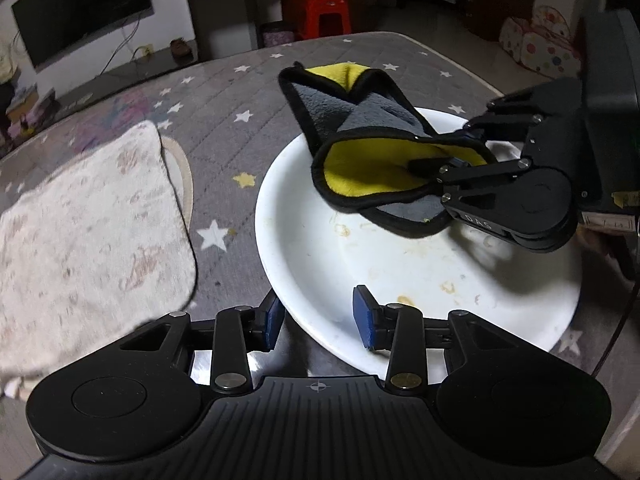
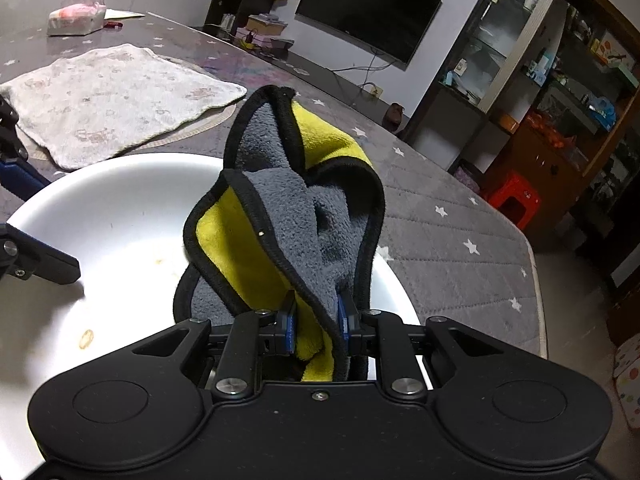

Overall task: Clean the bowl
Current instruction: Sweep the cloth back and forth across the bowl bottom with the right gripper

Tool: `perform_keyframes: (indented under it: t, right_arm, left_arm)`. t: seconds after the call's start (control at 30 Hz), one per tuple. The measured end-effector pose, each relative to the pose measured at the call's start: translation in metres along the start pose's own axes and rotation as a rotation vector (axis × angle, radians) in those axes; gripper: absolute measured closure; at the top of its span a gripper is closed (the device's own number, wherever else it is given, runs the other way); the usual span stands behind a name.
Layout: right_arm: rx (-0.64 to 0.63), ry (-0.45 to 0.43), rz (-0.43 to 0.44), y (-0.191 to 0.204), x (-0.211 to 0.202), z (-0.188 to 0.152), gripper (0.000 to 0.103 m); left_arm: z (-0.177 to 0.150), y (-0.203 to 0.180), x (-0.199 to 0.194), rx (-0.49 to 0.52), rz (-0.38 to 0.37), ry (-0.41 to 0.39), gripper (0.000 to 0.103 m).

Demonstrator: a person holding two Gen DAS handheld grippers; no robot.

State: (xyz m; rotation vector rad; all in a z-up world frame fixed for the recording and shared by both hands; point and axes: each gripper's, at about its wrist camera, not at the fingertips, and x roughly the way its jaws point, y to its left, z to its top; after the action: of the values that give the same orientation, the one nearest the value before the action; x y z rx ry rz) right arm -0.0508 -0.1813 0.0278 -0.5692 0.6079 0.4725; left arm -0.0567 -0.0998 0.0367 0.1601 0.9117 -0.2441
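One table [image 1: 248,80] under a star-print cover, carrying one pale towel [image 1: 80,216] toward its left edge and one white bowl [image 1: 304,264] near the front edge, stained with several brownish spots [image 1: 406,301]. One grey-and-yellow cloth [image 2: 288,224], bunched, clamped in the right gripper [image 2: 316,326] above the bowl. Left gripper [image 1: 316,320] with jaws apart, straddling the near rim, not visibly gripping. Risks: bowl sliding or tipping under wiping pressure if unheld; loose cloth folds skipping the stains.

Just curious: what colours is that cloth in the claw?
Grey and yellow with black edging; the cloth shows best in the right wrist view.
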Motion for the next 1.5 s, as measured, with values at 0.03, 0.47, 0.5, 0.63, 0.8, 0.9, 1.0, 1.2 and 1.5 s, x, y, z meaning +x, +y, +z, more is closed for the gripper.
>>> perform_keyframes:
  t: [0.03,0.47,0.5,0.63,0.8,0.9,1.0,1.2,1.5]
  right_arm:
    - [0.002,0.001,-0.001,-0.001,-0.001,-0.001,0.083]
    - [0.025,0.037,-0.002,-0.003,-0.021,-0.018,0.082]
    - [0.027,0.04,0.0,-0.003,-0.023,-0.019,0.082]
    - [0.029,0.053,0.009,0.001,-0.032,-0.024,0.082]
    - [0.043,0.068,0.044,0.003,-0.042,-0.027,0.082]
    - [0.049,0.078,0.071,0.004,-0.049,-0.029,0.082]
    - [0.041,0.077,0.072,0.006,-0.051,-0.03,0.082]
    - [0.074,0.063,0.044,-0.002,-0.041,-0.028,0.082]
    - [0.028,0.034,-0.026,-0.006,-0.024,-0.024,0.082]
  left_arm:
    - [-0.002,-0.001,-0.001,-0.014,-0.003,0.001,0.064]
    - [-0.013,-0.014,-0.014,-0.112,-0.026,0.009,0.059]
    - [-0.013,-0.014,-0.014,-0.115,-0.026,0.008,0.057]
    - [-0.016,-0.016,-0.016,-0.129,-0.03,0.004,0.057]
    - [-0.016,-0.014,-0.016,-0.134,-0.035,0.007,0.06]
    - [-0.015,-0.013,-0.016,-0.126,-0.037,0.008,0.062]
    - [-0.013,-0.01,-0.015,-0.111,-0.046,0.013,0.063]
    - [-0.008,-0.009,-0.01,-0.069,-0.037,0.016,0.064]
    - [0.004,-0.01,0.002,0.042,-0.003,0.014,0.064]
